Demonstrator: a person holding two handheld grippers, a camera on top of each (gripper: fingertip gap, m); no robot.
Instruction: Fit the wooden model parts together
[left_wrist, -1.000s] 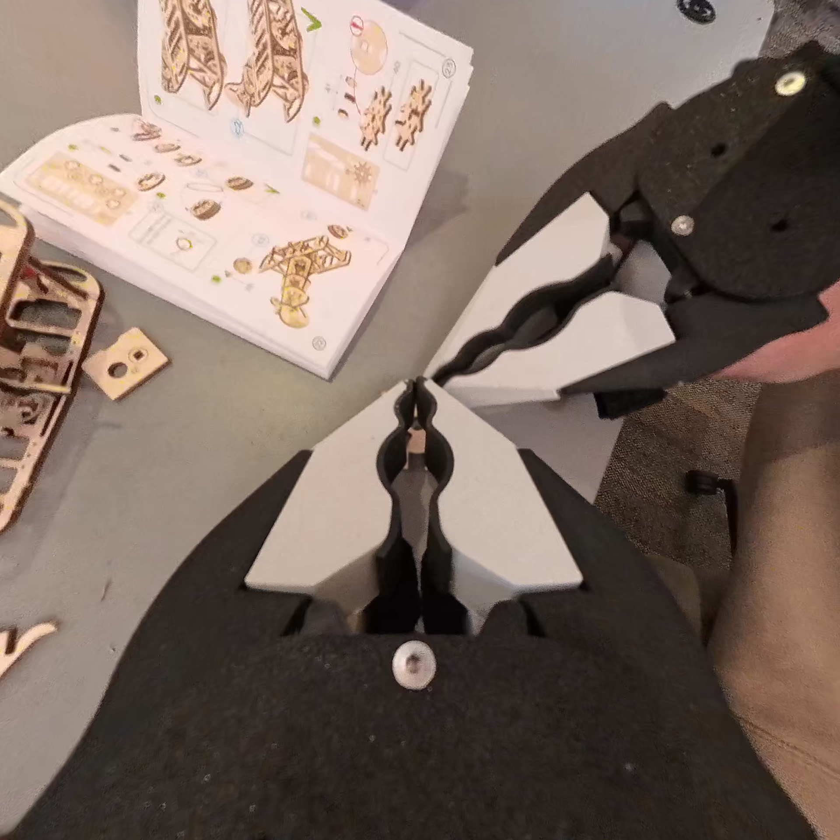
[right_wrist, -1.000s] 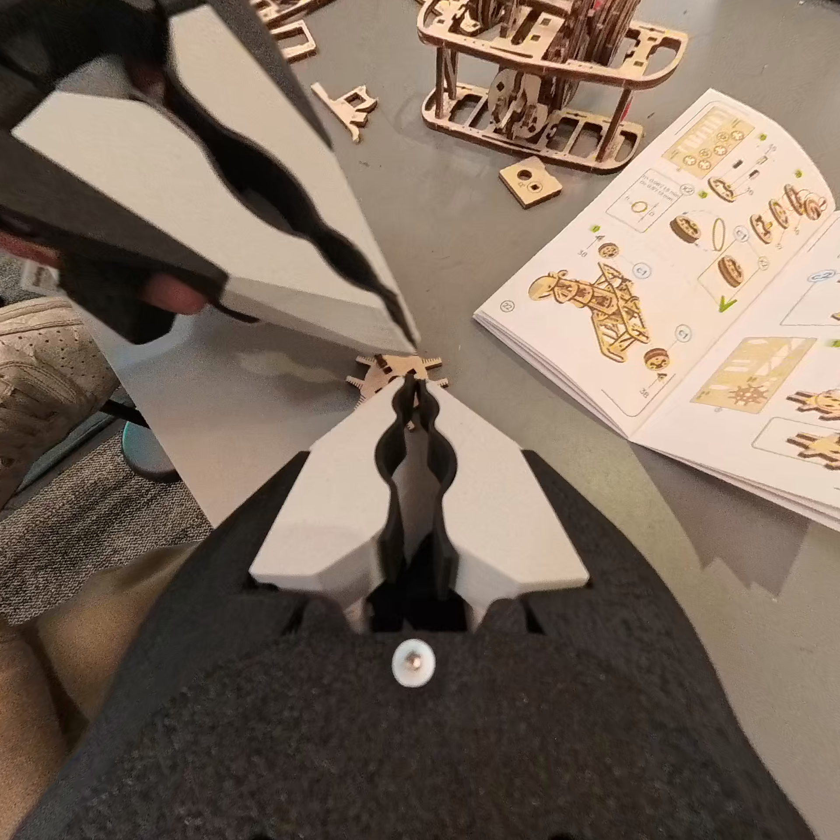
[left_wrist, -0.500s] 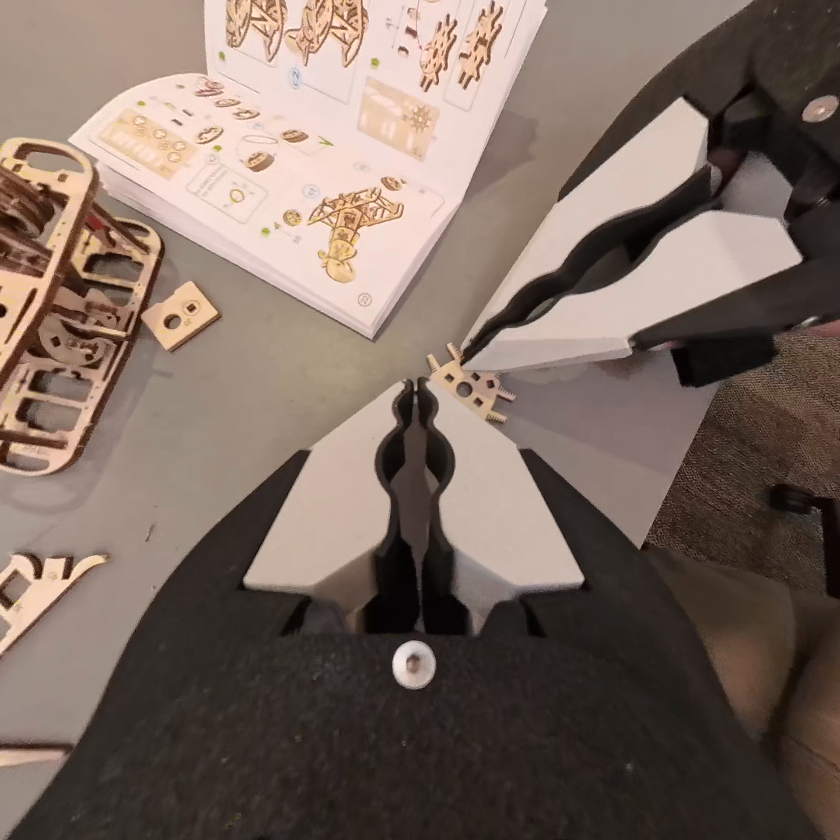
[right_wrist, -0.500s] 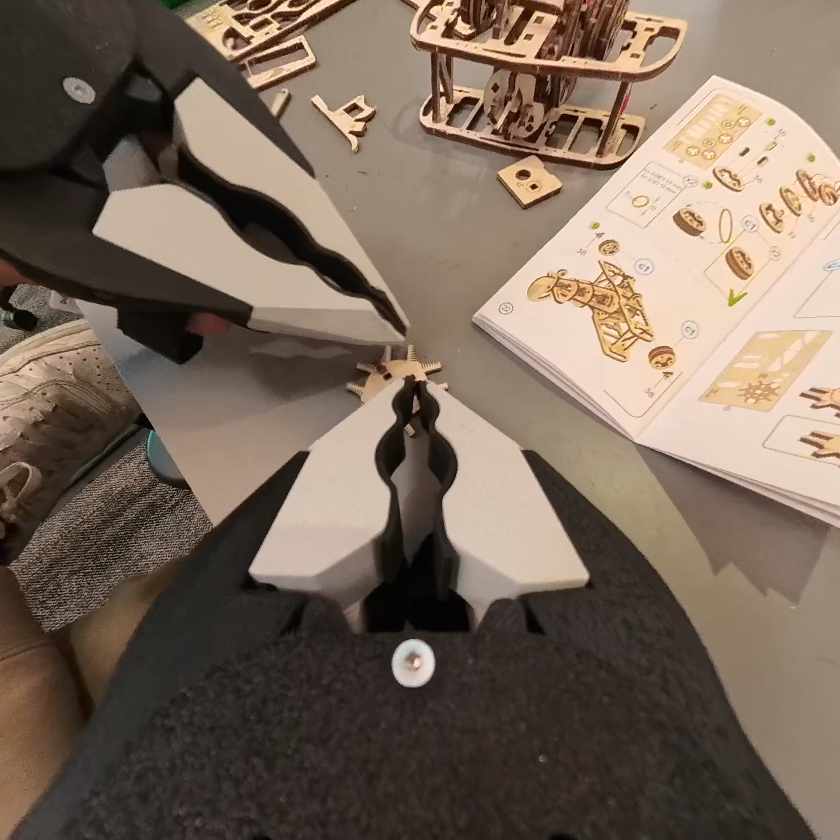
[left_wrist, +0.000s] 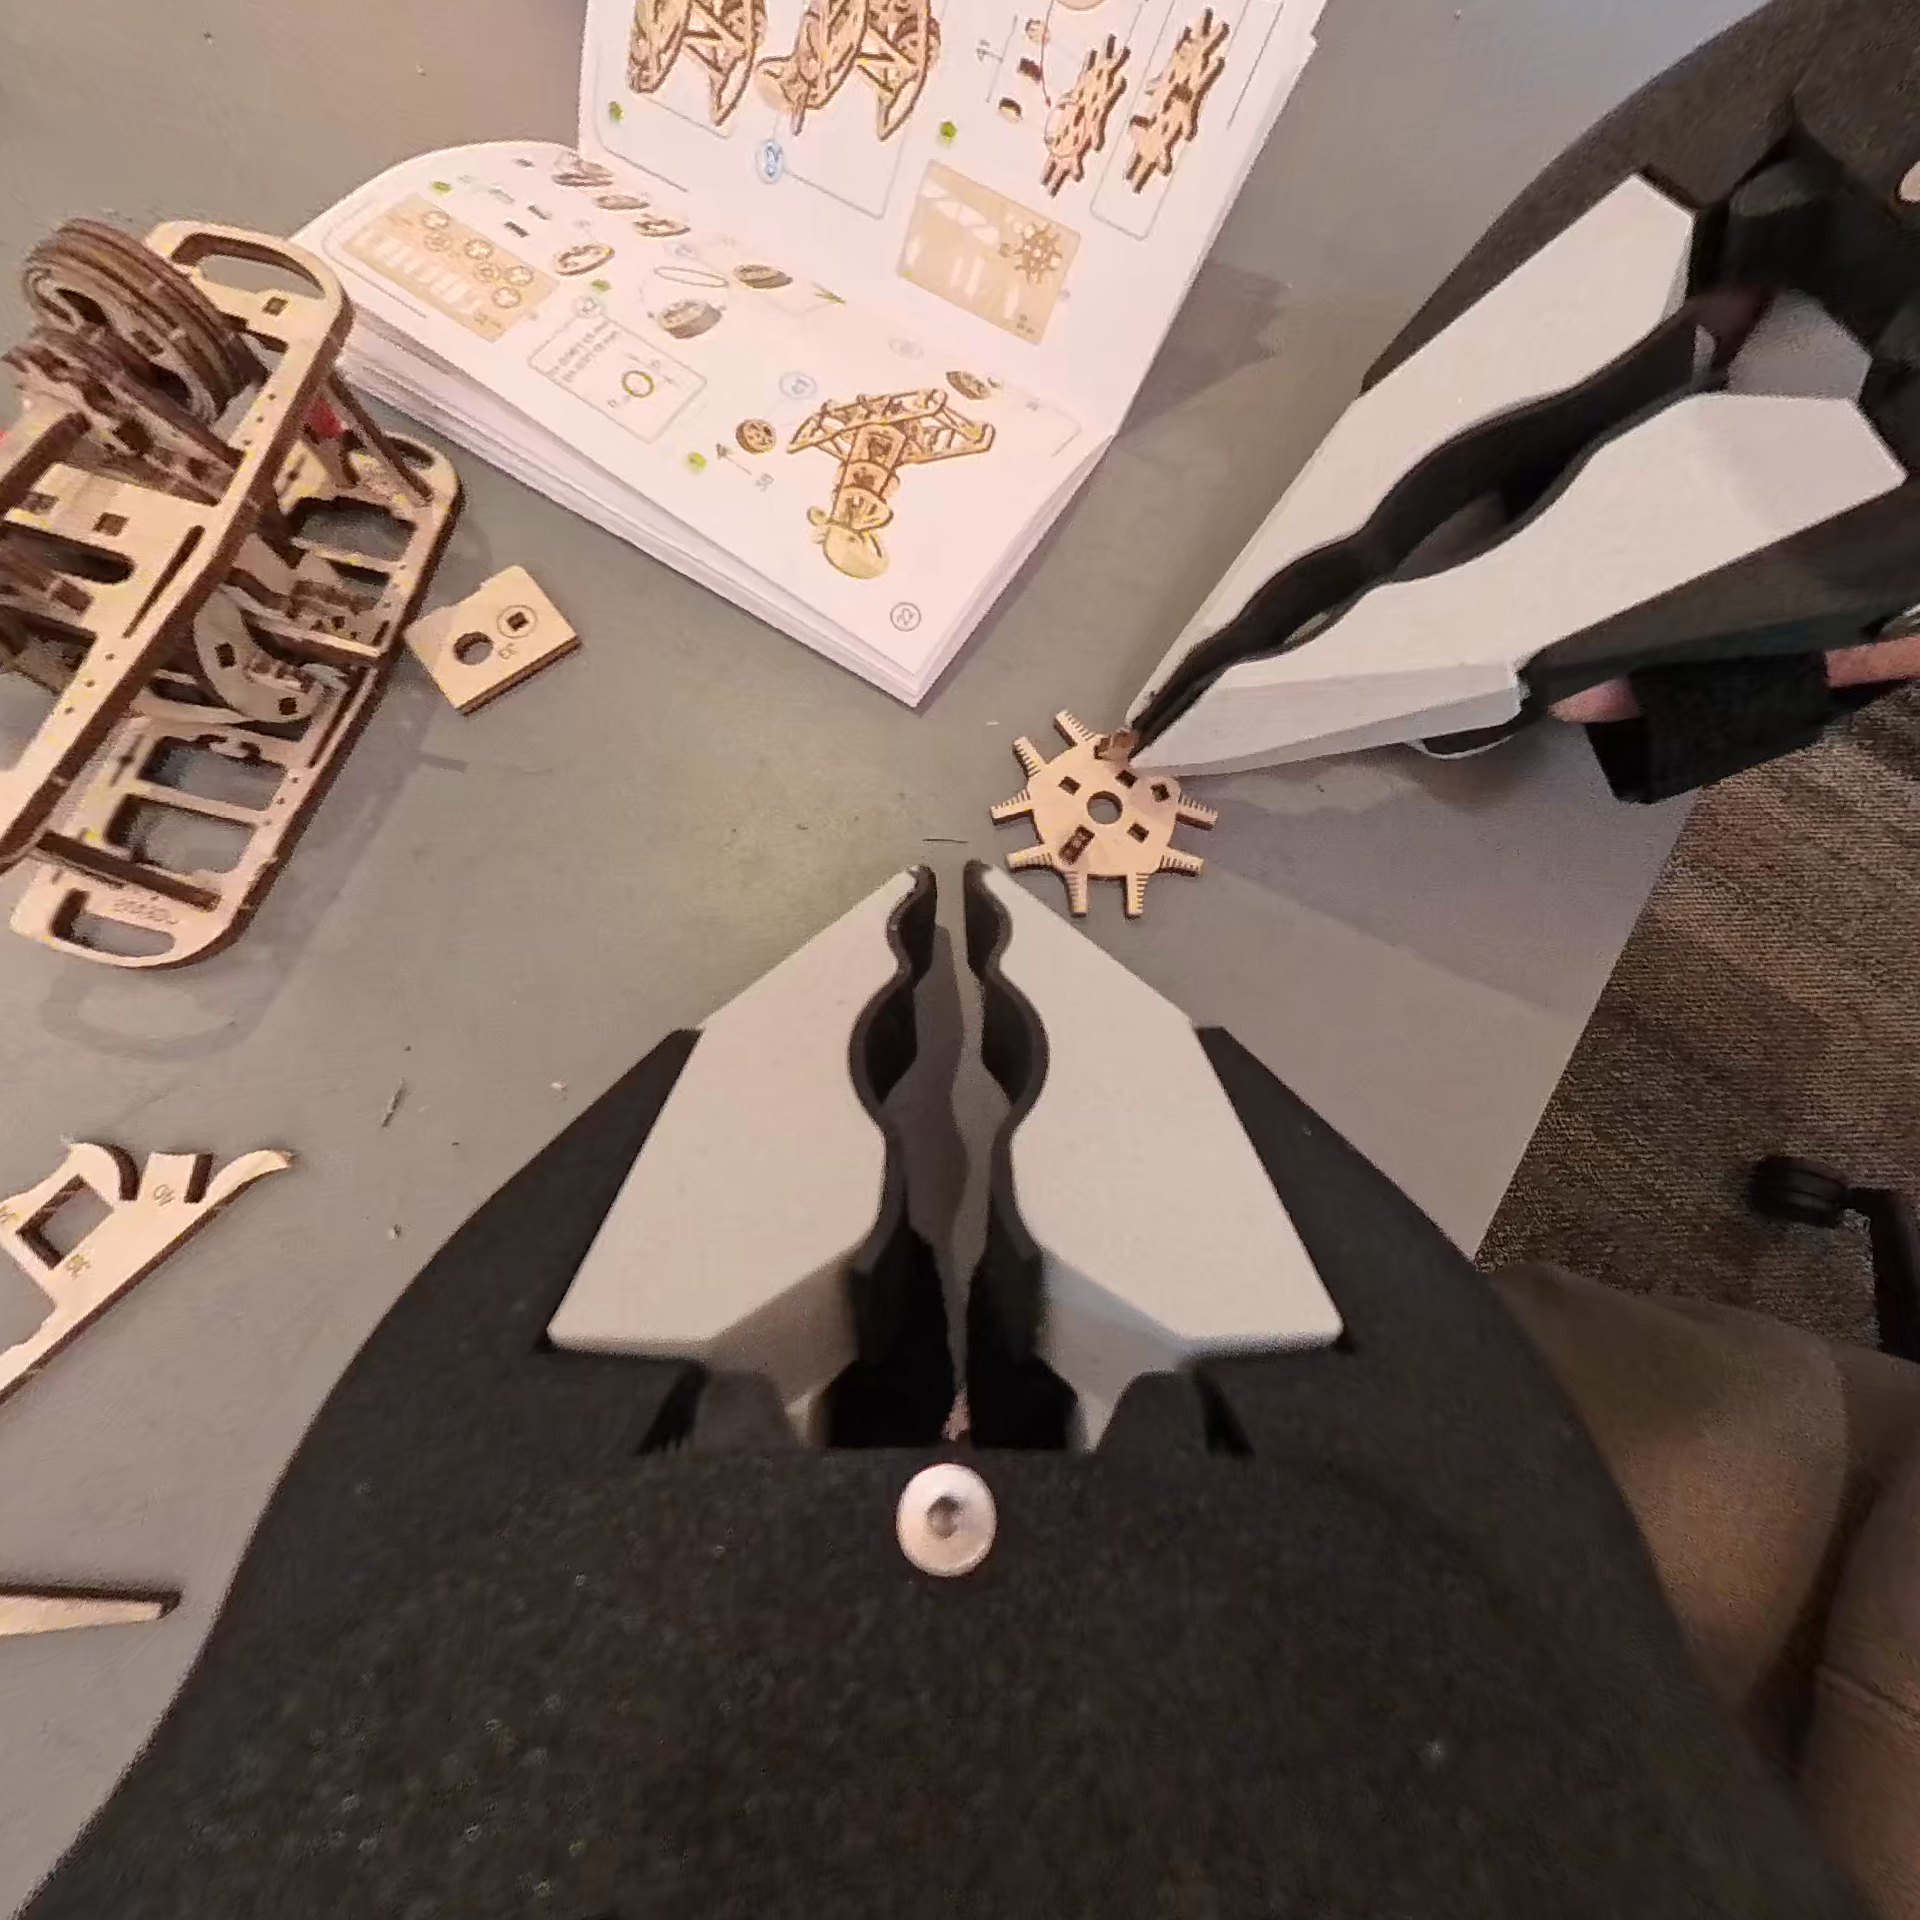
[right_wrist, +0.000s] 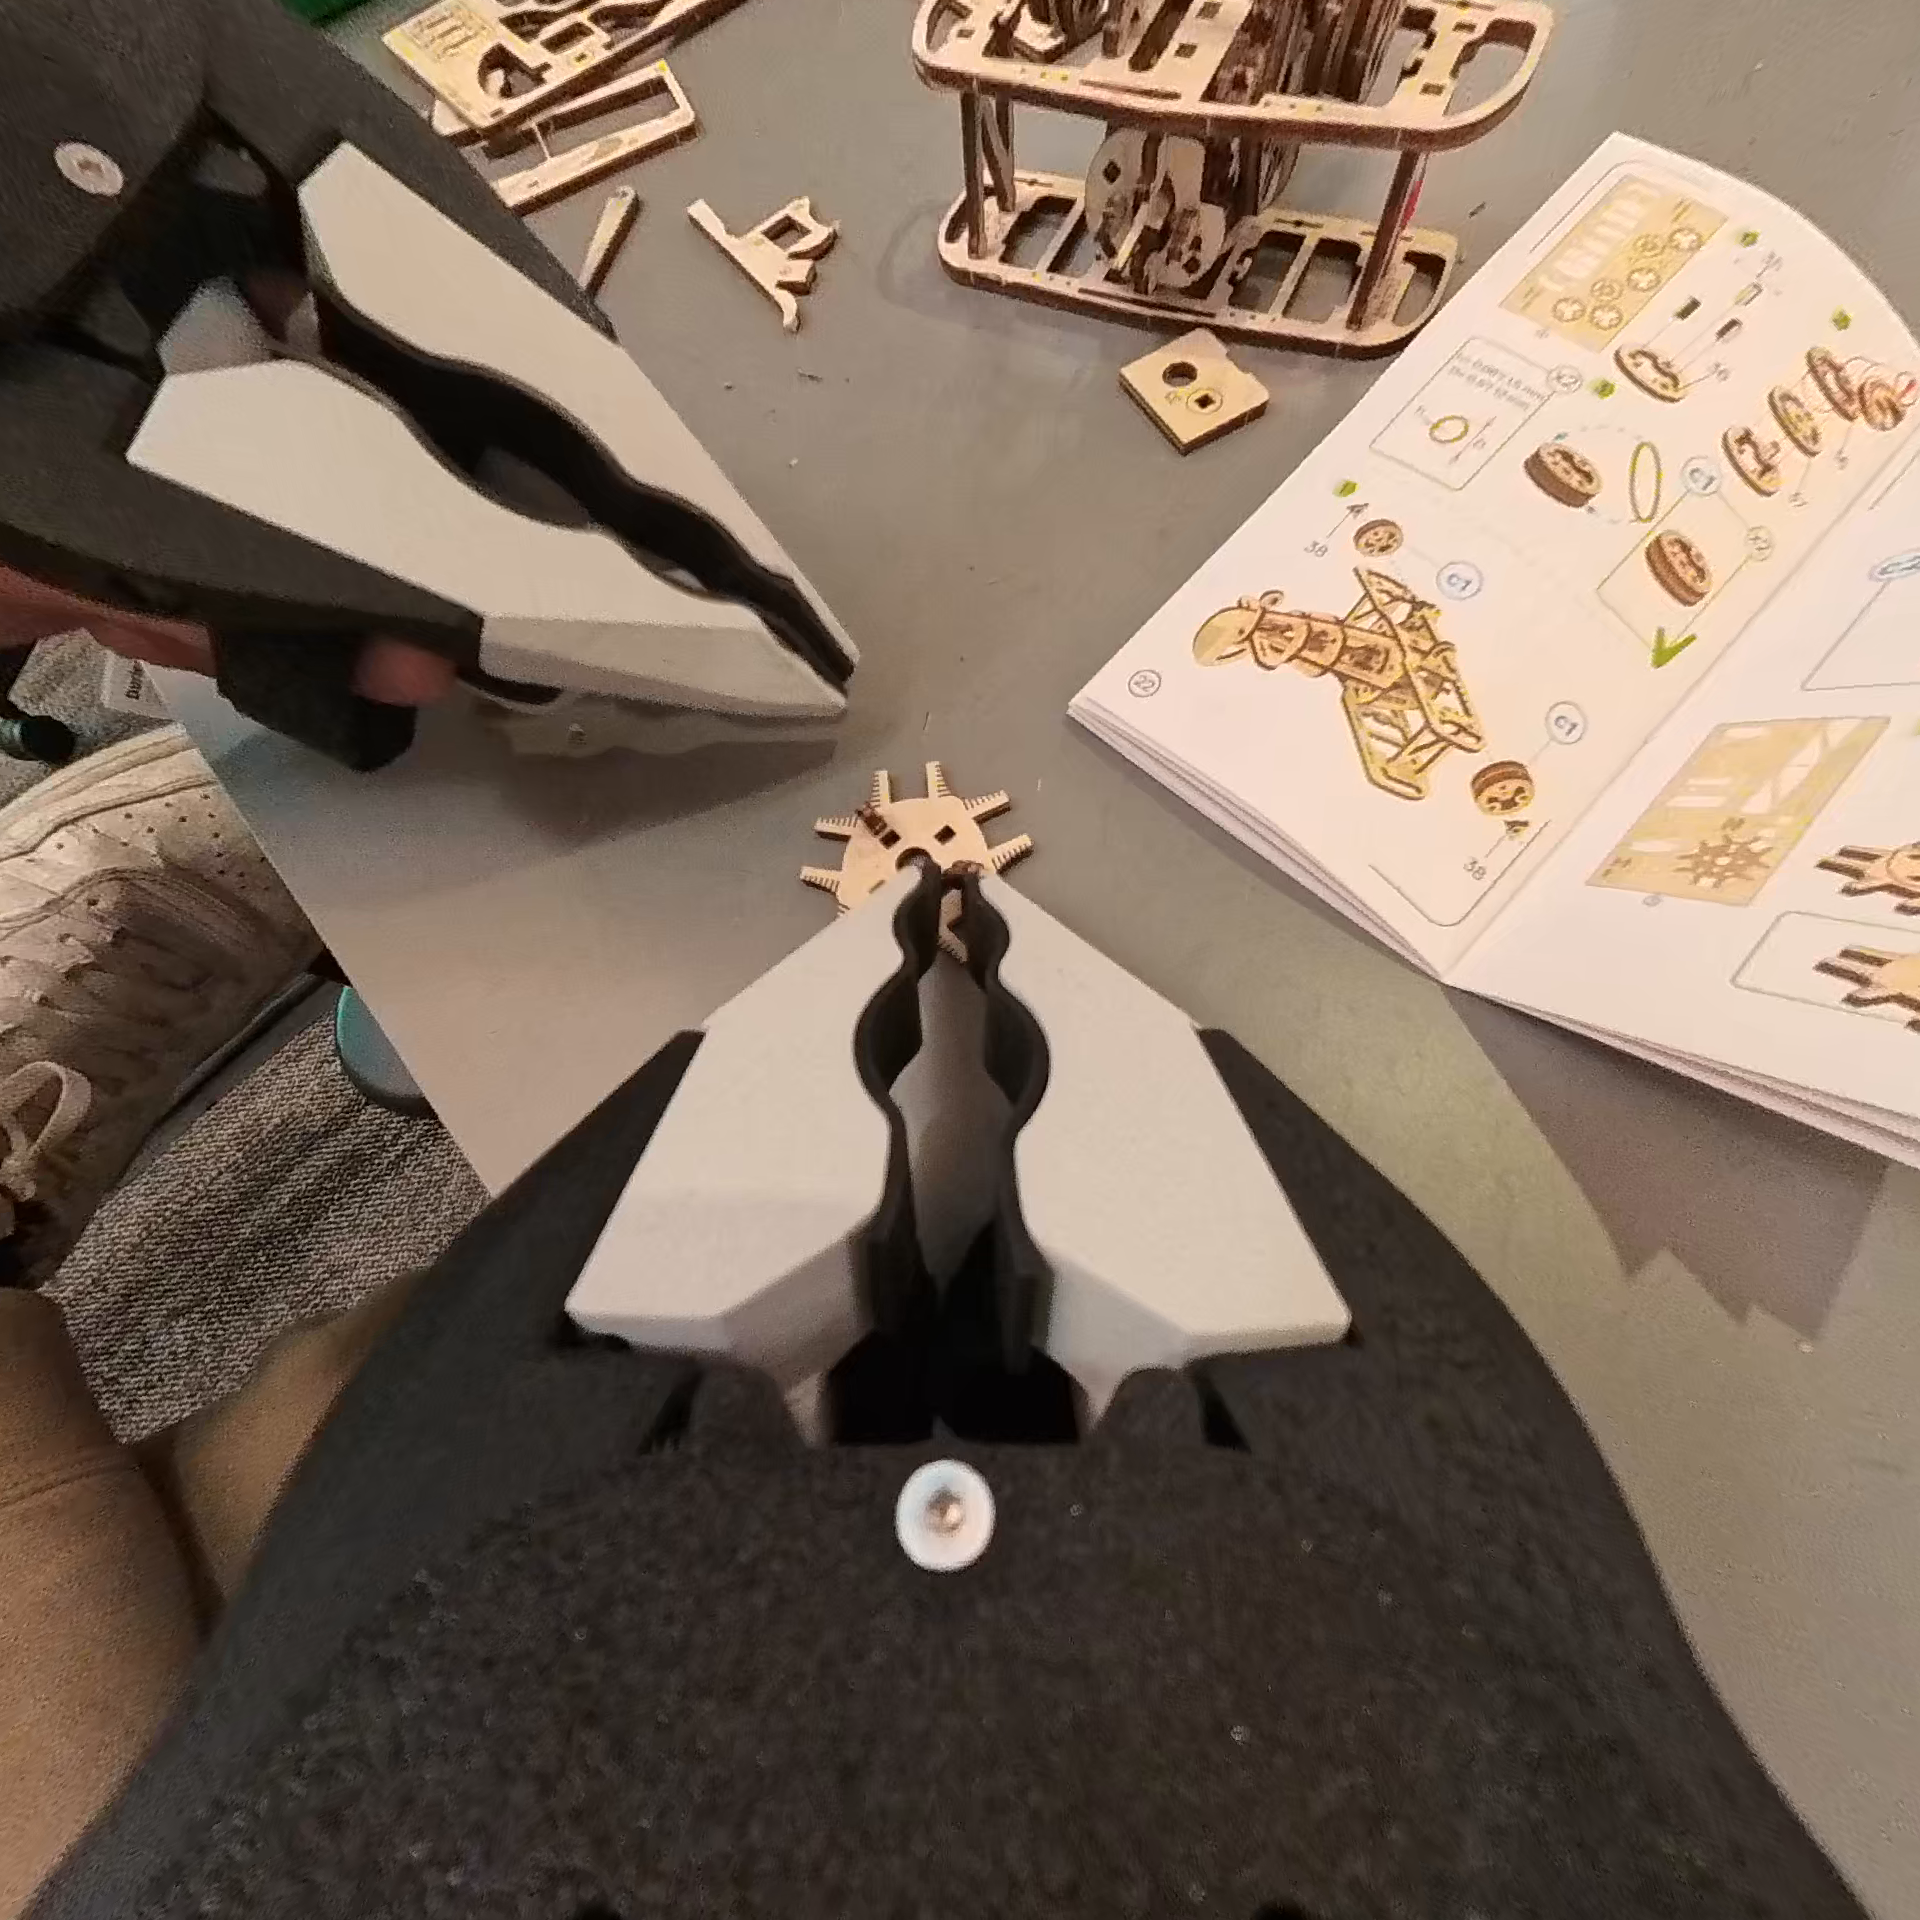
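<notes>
A flat wooden gear disc (left_wrist: 1081, 831) with toothed spokes lies on the grey table near its edge; it also shows in the right wrist view (right_wrist: 904, 831). My right gripper (right_wrist: 948, 883) is shut on a small wooden peg (left_wrist: 1120, 742) and holds it down on the disc's rim. Another small peg (right_wrist: 873, 821) stands in the disc. My left gripper (left_wrist: 948, 883) is shut and empty. It hovers just left of the disc, apart from it.
An open instruction booklet (left_wrist: 831, 364) lies beyond the disc. A partly built wooden model (left_wrist: 187, 540) stands at the left, with a small square plate (left_wrist: 494, 639) beside it. Loose cut parts (left_wrist: 104, 1247) and part sheets (right_wrist: 561, 94) lie around. The table edge (left_wrist: 1558, 1039) is close on the right. The left gripper's tips are roughly 5 centimetres from the right gripper's. My left tips are roughly 11 centimetres from the small square plate (left_wrist: 494, 639). It is also in sight in the right wrist view (right_wrist: 1188, 387).
My left gripper held a small wooden piece a second ago and is now empty; it has drawn back from the disc. My right gripper has lowered its peg onto the disc.
</notes>
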